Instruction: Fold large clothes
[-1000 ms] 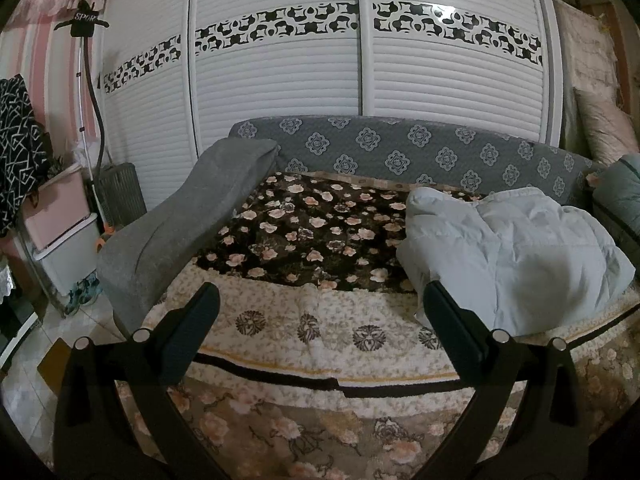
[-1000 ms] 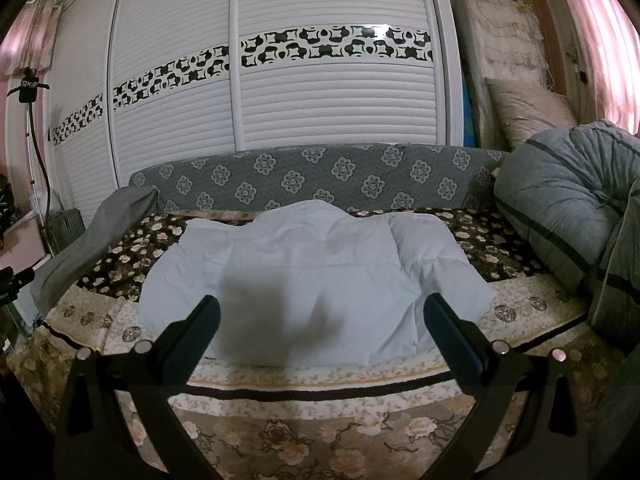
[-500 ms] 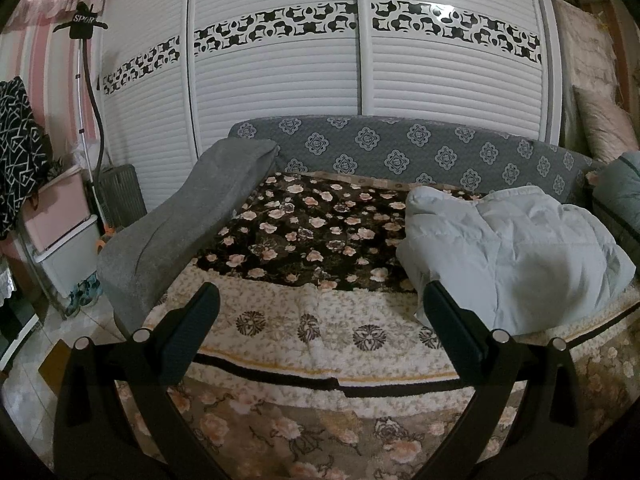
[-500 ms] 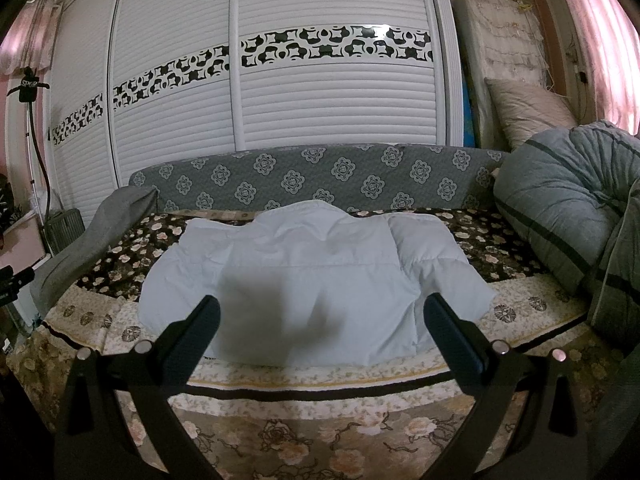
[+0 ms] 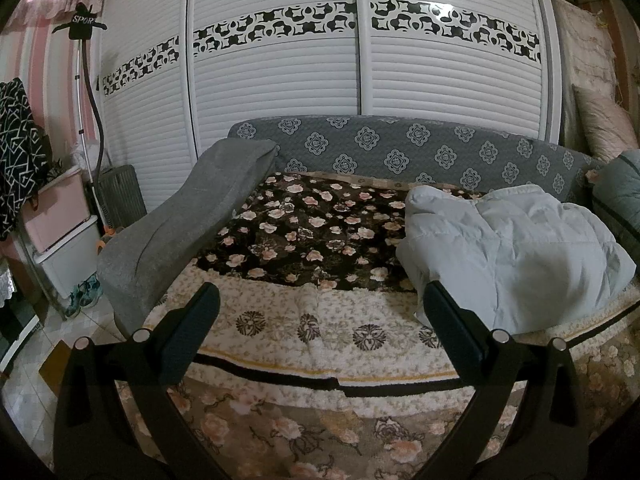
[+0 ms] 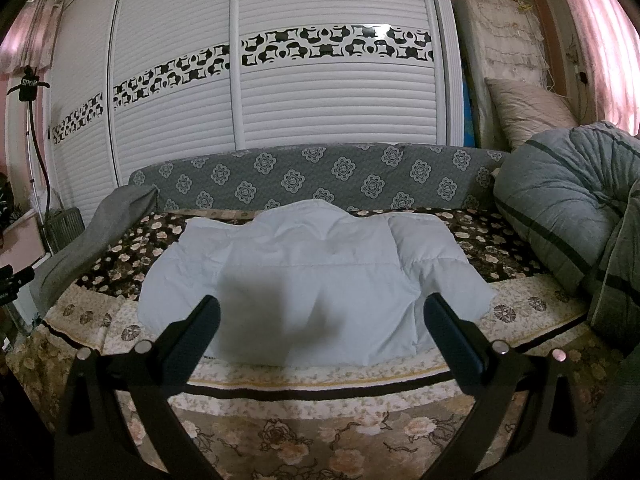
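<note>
White jacket (image 6: 312,280) lies beyond the right gripper (image 6: 320,320) (both grippers spread, empty).

From here, the pale padded jacket (image 6: 316,276) carries a dark smudge of shadow over its near hem at six o'clock, so the stitching there can't be made out. In the left wrist view the jacket (image 5: 516,256) runs behind the gripper finger (image 5: 452,320) at five o'clock. The striped grey quilt (image 6: 568,216) is cut off at three o'clock. The stand's label (image 5: 82,20), at ten o'clock, reads only partly.
</note>
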A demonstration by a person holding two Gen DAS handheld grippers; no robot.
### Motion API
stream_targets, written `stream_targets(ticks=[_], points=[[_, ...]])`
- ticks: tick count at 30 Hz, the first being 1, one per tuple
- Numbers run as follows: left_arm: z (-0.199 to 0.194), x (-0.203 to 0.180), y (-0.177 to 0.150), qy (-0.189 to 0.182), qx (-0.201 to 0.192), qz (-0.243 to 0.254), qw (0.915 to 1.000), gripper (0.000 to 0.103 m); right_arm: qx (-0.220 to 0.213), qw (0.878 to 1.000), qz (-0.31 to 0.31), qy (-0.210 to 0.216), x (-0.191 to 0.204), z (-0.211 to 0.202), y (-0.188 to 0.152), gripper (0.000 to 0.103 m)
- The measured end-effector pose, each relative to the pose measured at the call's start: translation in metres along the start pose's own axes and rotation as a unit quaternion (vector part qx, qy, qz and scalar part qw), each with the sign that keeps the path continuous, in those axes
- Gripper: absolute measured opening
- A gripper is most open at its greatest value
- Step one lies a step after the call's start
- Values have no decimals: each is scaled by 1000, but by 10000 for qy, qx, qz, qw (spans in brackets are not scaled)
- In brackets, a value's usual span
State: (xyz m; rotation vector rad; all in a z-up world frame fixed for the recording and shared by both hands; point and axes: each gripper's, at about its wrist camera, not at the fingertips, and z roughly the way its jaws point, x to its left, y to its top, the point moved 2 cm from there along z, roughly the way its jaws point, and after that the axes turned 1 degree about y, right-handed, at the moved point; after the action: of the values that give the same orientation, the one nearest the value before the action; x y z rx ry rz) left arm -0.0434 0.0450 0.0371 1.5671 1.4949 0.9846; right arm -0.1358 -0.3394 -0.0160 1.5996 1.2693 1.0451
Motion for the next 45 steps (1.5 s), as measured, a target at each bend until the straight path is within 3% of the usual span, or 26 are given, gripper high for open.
stream_targets(ticks=[45], points=[[4, 2, -4, -26, 22, 44, 10000, 100, 12, 10000, -16, 5, -2, 0, 0, 102]])
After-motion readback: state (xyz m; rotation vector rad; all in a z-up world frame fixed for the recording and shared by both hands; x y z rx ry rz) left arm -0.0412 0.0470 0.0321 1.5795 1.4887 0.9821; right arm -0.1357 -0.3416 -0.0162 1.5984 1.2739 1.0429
